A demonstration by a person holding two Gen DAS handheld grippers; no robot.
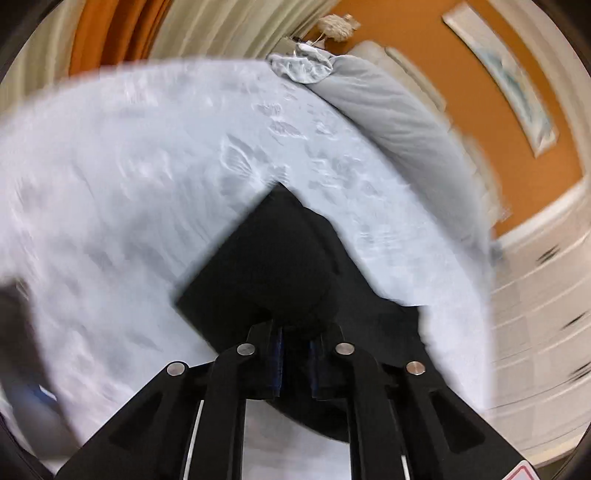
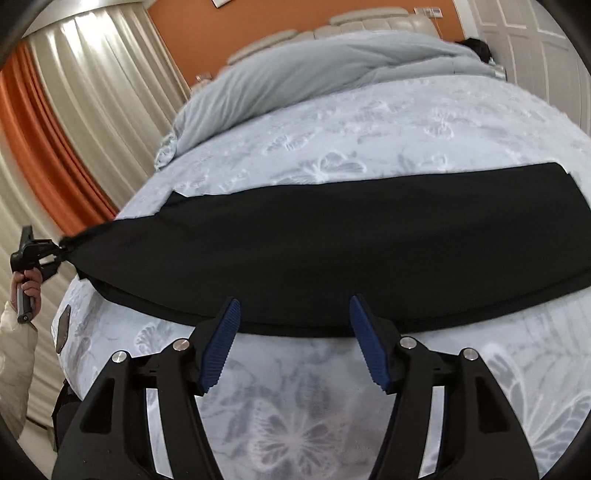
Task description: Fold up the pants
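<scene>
Black pants (image 2: 332, 243) lie stretched across the white butterfly-print bed (image 2: 369, 122), folded lengthwise. My left gripper (image 1: 295, 343) is shut on one end of the pants (image 1: 273, 258), lifting it off the bed; it shows at the far left of the right wrist view (image 2: 40, 254), held by a hand. My right gripper (image 2: 293, 332) is open and empty, its blue pads (image 2: 221, 347) just short of the pants' near edge, above the bed.
A grey duvet (image 2: 314, 70) is bunched at the bed's head by a beige headboard (image 2: 369, 24). Cream and orange curtains (image 2: 74, 110) hang left. White wardrobe doors (image 1: 543, 314) stand beside the bed. A dark tag (image 2: 63, 328) sits on the bed corner.
</scene>
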